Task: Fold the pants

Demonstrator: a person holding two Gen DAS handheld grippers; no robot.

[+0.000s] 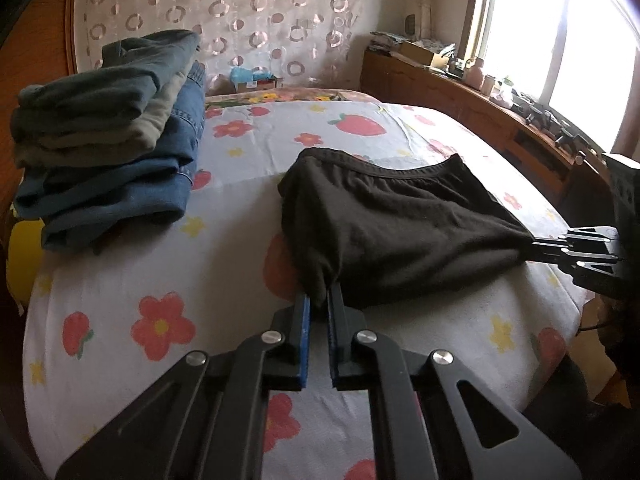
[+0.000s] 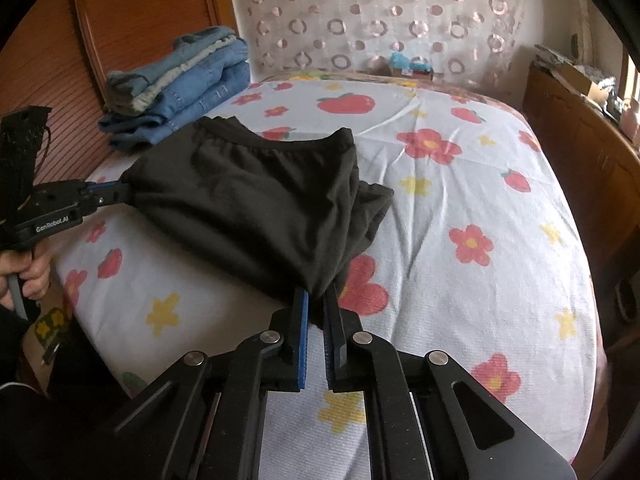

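Note:
A pair of black pants (image 1: 392,220) (image 2: 256,196) lies folded on the flowered bed sheet (image 1: 248,208) (image 2: 460,208), waistband toward the headboard. My left gripper (image 1: 320,296) is shut on the near left corner of the black cloth, which bunches between its blue pads. The same gripper shows in the right wrist view (image 2: 126,192) at the left, pinching that corner, with a hand (image 2: 34,276) on its handle. My right gripper (image 2: 316,294) is shut on the near right corner; in the left wrist view the right gripper (image 1: 532,242) comes in from the right edge. The cloth is stretched between the two grips.
A stack of folded jeans and grey-green pants (image 1: 108,136) (image 2: 180,84) sits on the bed's far left, by the wooden wall panel (image 2: 132,16). A wooden ledge with small items (image 1: 500,96) runs under the window at the right. A patterned headboard cover (image 1: 240,20) stands behind.

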